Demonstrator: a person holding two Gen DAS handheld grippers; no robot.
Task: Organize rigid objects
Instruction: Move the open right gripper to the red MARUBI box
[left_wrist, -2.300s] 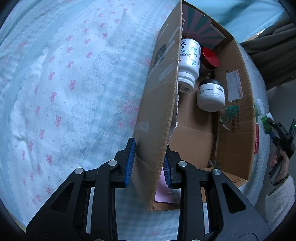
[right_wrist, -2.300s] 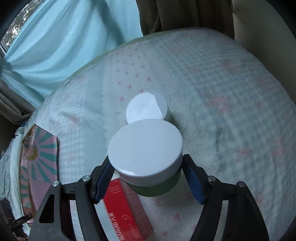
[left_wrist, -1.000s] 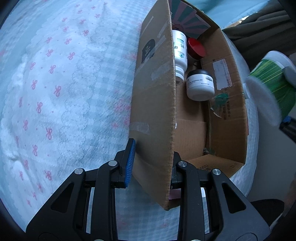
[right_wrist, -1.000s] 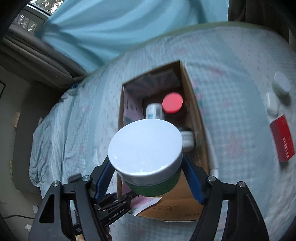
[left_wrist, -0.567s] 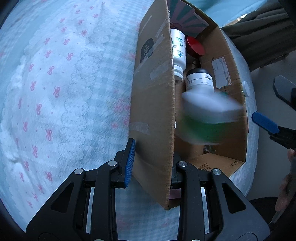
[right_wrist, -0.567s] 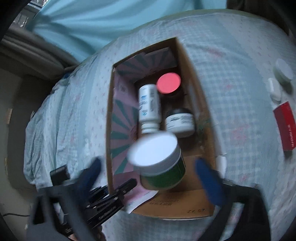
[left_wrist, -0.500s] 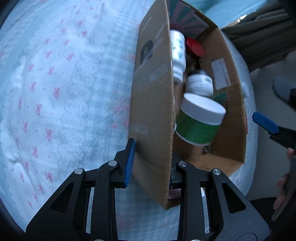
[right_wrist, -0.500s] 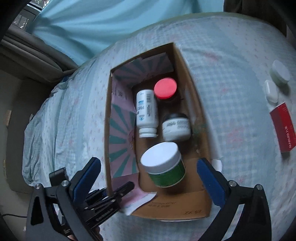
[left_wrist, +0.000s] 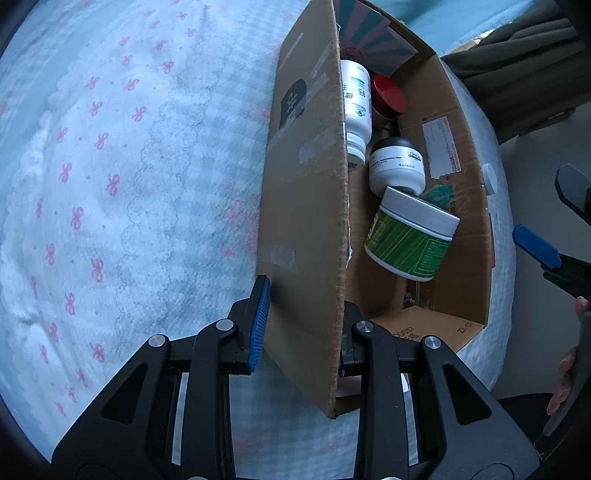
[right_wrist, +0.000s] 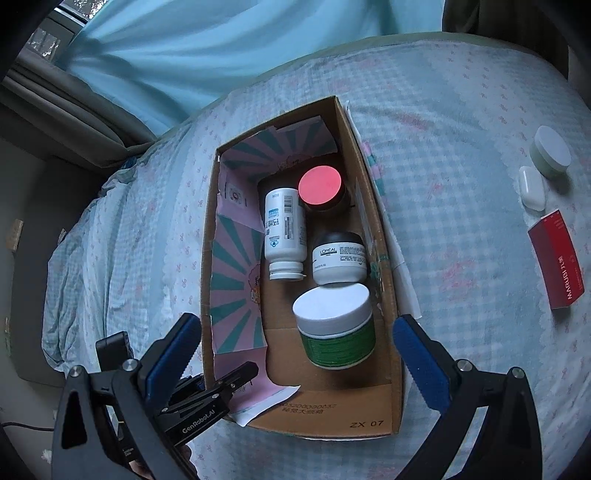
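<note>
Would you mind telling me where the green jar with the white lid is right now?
The green jar lies inside the cardboard box, at its near end in the right wrist view, touching the black-lidded white jar.

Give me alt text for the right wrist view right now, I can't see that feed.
The open right gripper hangs above a cardboard box on a bed, over a green jar with a white lid lying inside. Beyond it in the box lie a white bottle, a black-capped jar and a red-lidded jar.

Bedroom, bow-print bedspread (right_wrist: 443, 155) (quilted), blue curtain (right_wrist: 221, 44)
</note>
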